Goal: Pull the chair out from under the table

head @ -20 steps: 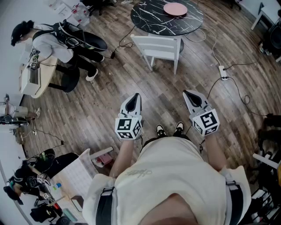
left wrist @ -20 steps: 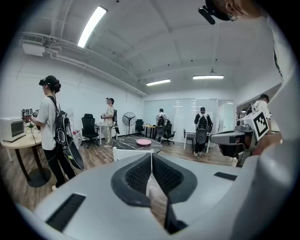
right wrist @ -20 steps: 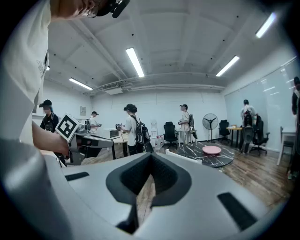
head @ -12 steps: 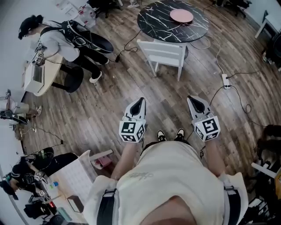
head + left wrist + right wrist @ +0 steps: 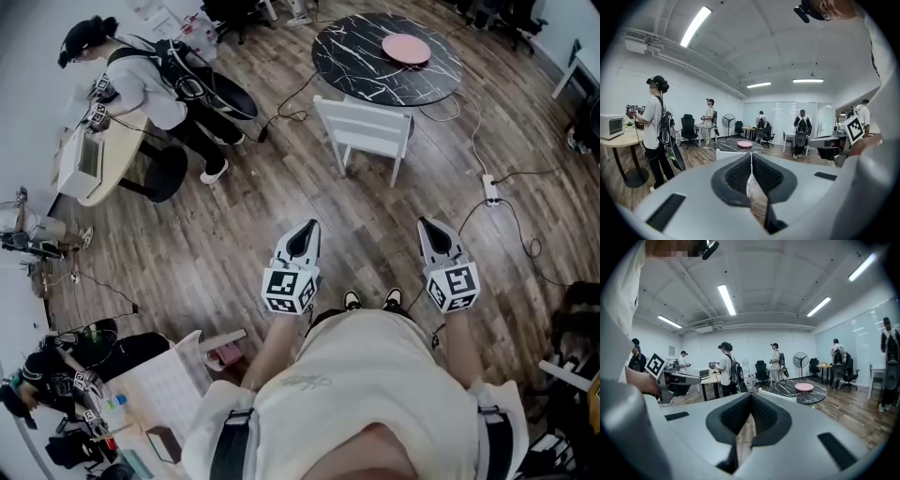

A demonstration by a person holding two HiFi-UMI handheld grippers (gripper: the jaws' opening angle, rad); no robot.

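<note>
Left gripper (image 5: 302, 241), right gripper (image 5: 434, 234): closed, empty.

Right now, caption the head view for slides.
Left gripper and right gripper, both shut, face a white chair at a round black marble-patterned table.

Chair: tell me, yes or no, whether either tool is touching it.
No, the left tool and the right tool are both over floor, apart from the chair.
</note>
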